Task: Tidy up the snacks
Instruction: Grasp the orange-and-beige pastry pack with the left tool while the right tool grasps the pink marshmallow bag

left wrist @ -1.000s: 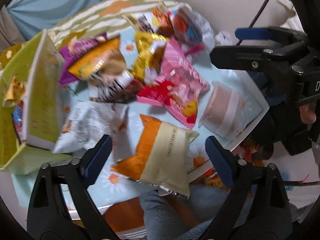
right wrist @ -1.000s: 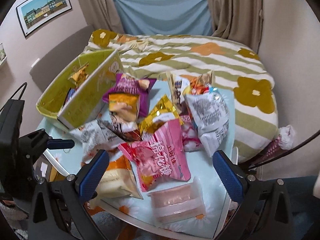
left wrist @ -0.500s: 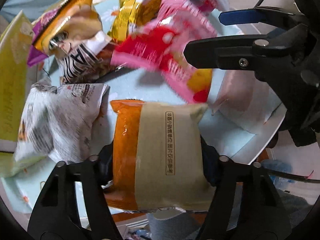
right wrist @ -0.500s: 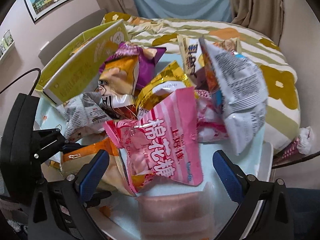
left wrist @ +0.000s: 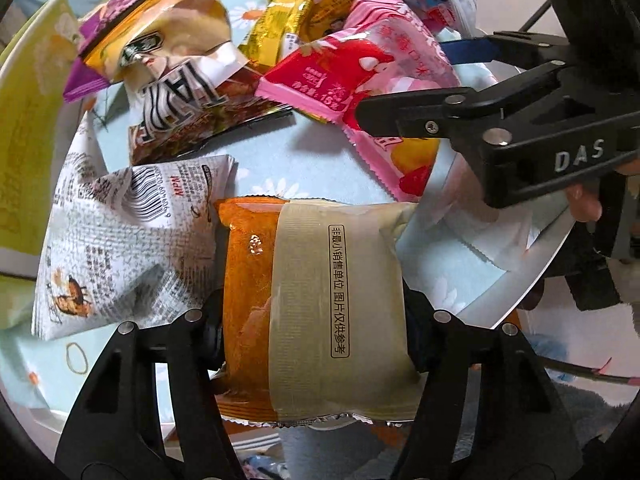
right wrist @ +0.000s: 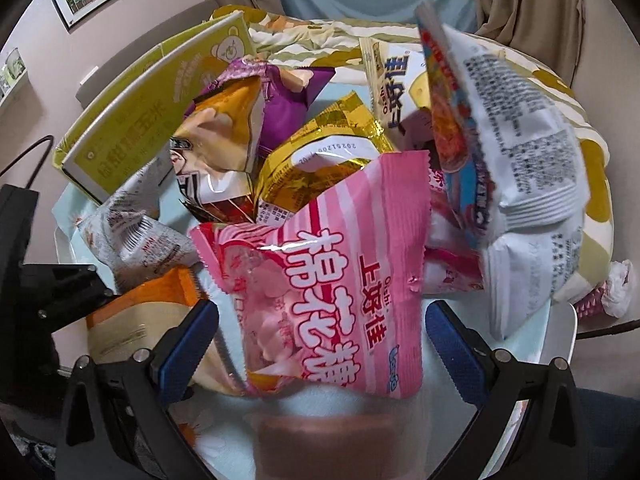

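hidden: left claw [left wrist: 314, 340] pads — behind orange packet [left wrist: 304, 300]

Soft, even indoor light fills both my views, bright enough to read print on the wrappers. Glare streaks the pink marshmallow bag [right wrist: 320, 280] and the gold foil packet [right wrist: 320, 152]. My fisheye lenses bend everything toward dark, vignetted corners. At the table's [left wrist: 532, 276] near edge, a brownish packet [right wrist: 320, 436] in my right view is badly out of focus.

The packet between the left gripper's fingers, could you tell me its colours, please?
The packet is orange with a wide beige band; the left wrist view shows it best.
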